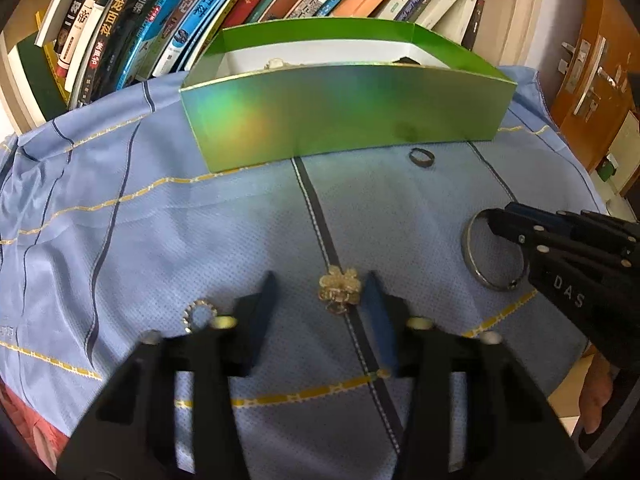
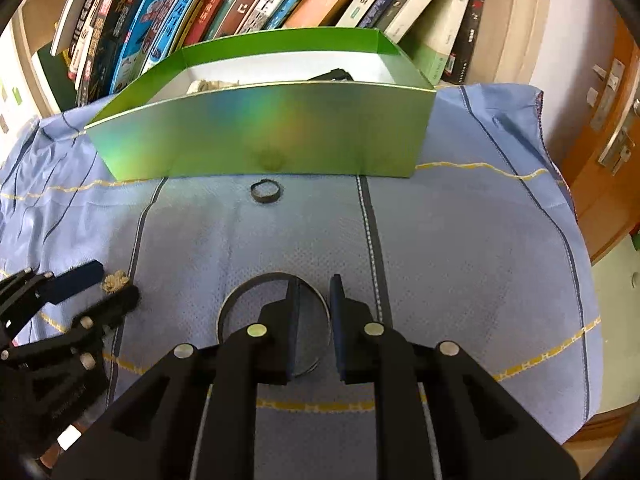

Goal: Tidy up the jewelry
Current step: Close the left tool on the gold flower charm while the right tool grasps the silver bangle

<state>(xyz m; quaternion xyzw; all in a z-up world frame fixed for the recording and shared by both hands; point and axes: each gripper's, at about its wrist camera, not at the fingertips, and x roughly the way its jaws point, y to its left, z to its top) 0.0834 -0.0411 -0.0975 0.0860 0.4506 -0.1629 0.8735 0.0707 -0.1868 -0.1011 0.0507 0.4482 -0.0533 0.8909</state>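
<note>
Straddling gold brooch, left hand-held gripper part-open, nothing held; right hand-held gripper narrow-gapped astride bangle rim, unpinched; closing squarely advised.

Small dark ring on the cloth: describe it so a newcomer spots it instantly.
Start at the green box standing on the blue cloth before the bookshelf. Just in front of the box's near wall lies the small dark ring. It is far smaller than the large bangle and plain, unlike the gold ornament.
</note>
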